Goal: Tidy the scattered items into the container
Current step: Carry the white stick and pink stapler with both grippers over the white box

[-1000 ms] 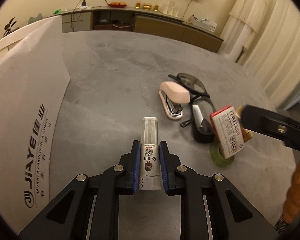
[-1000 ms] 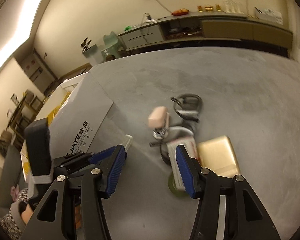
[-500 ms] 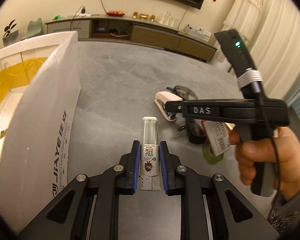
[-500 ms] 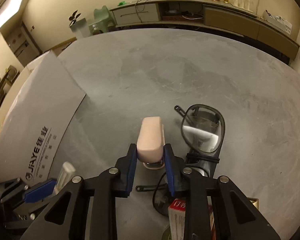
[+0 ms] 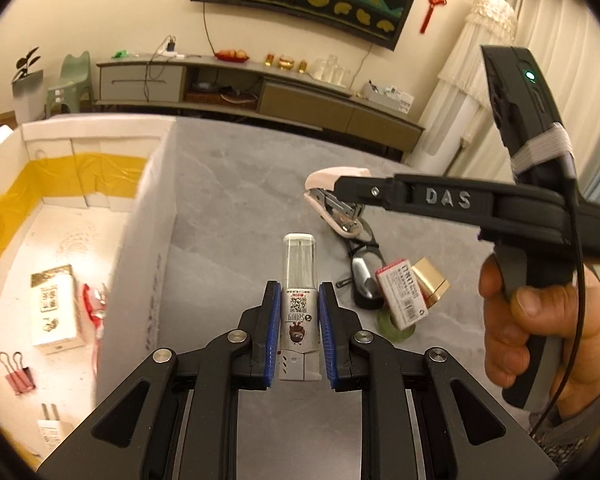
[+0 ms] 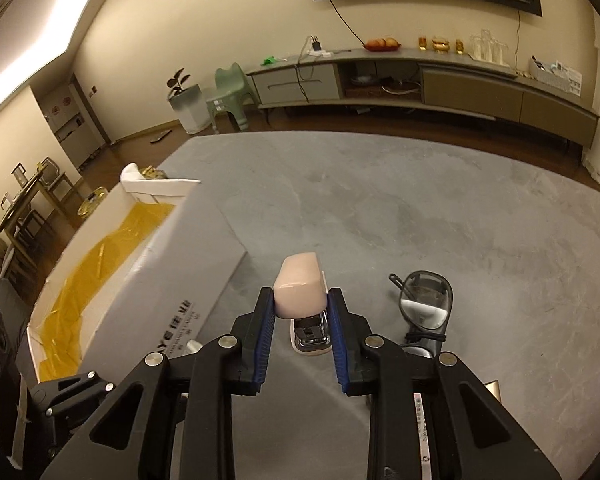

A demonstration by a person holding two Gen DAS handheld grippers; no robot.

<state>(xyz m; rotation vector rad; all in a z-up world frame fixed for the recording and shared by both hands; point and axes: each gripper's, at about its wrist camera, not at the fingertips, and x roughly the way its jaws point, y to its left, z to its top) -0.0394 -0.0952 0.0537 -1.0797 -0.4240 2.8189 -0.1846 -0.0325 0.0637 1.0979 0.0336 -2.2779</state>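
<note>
Left gripper (image 5: pixel 299 322): blue fingers (image 5: pixel 272 320) clamped on the labelled lower half of a small spray bottle (image 5: pixel 299 280); its clear cap projects forward past the tips, long axis running straight out along the fingers; bottle looks lifted clear of the grey counter (image 5: pixel 228 184).

Right gripper (image 6: pixel 300 332): jaws have just been closing and now pinch the pink stapler (image 6: pixel 300 292) by its sides; pink top points far, metal base showing below between the fingers (image 6: pixel 265 328); in the left wrist view the stapler (image 5: pixel 336 200) hangs at the tip of the right gripper (image 5: pixel 340 188), above the counter.

Outward: white cardboard box (image 5: pixel 148 216), the container, lies to the left of both grippers; its open mouth shows yellow tape on the inner walls; a small carton (image 5: pixel 54 312), pink binder clips (image 5: pixel 18 378) and a white plug (image 5: pixel 52 428) already lie in it.

Deciding relation: the box wall stands just left of the spray bottle, so the left hand is the nearer; the right hand (image 5: pixel 540 344) must cross over the counter, well apart from the box.

Left on the counter, right of the bottle: dark safety glasses (image 6: pixel 424 304), a red-and-white small box (image 5: pixel 404 296), a gold block (image 5: pixel 430 282), a green tape roll (image 5: pixel 396 326).

Judgement: both loads lifted, carry leftward over the wall next; task partly done.
</note>
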